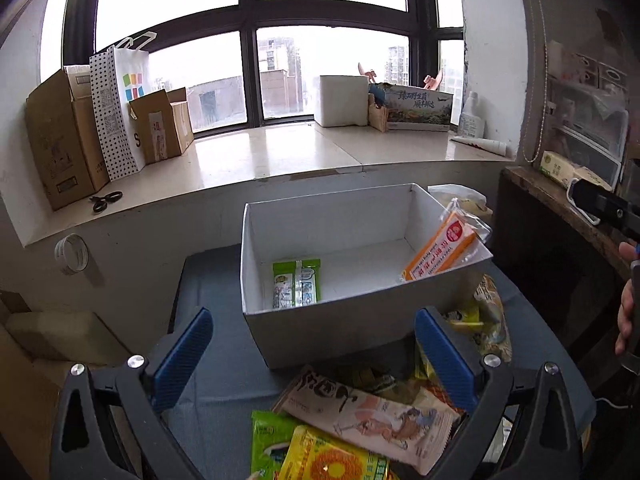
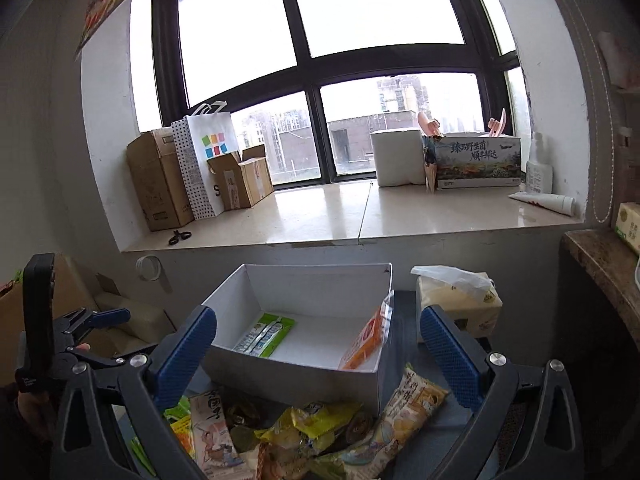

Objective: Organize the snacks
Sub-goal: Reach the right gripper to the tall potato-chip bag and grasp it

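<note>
Jaws wide, white box (image 1: pixel 320 320) ahead, snack pile (image 2: pixel 304 432) below

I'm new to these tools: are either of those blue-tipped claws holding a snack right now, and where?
No, nothing is held. The left gripper and right gripper both stand wide open above the loose snacks.

Printed carton (image 2: pixel 478 162) on the windowsill, front panel: "臻品野生菌 顺丰鲜达". White paper bag (image 2: pixel 212 160) on the sill: grid of coloured squares above a dark letter "S", partly hidden by a cardboard box. Snack wrappers and the orange packet carry print too small or blurred to read.
</note>
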`<state>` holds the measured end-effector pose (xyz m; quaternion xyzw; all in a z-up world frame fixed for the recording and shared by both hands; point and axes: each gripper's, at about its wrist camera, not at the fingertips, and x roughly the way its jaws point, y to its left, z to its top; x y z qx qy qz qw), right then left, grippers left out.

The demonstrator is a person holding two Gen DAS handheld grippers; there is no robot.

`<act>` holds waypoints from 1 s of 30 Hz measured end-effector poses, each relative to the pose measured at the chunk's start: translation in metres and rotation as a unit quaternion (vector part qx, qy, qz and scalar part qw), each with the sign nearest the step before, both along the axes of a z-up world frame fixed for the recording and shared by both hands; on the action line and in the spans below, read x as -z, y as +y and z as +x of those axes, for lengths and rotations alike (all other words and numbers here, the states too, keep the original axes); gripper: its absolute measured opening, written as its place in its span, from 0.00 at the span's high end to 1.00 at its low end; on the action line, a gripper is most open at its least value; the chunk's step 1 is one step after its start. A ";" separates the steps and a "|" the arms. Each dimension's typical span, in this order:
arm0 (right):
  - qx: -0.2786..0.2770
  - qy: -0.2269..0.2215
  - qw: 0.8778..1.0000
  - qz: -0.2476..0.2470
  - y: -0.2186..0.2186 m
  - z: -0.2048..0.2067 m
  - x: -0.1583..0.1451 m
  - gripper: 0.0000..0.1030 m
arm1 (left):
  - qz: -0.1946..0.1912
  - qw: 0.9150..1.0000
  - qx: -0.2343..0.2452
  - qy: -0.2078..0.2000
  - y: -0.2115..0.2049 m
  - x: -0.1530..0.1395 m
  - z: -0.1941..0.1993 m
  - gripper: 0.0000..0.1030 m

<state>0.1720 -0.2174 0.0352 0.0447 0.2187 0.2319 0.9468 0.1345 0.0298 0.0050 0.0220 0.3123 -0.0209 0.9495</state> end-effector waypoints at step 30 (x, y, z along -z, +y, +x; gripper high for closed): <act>0.116 0.244 0.962 0.037 -0.047 0.057 0.156 0.00 | -0.092 0.994 -0.043 0.031 0.014 0.063 -0.119 0.00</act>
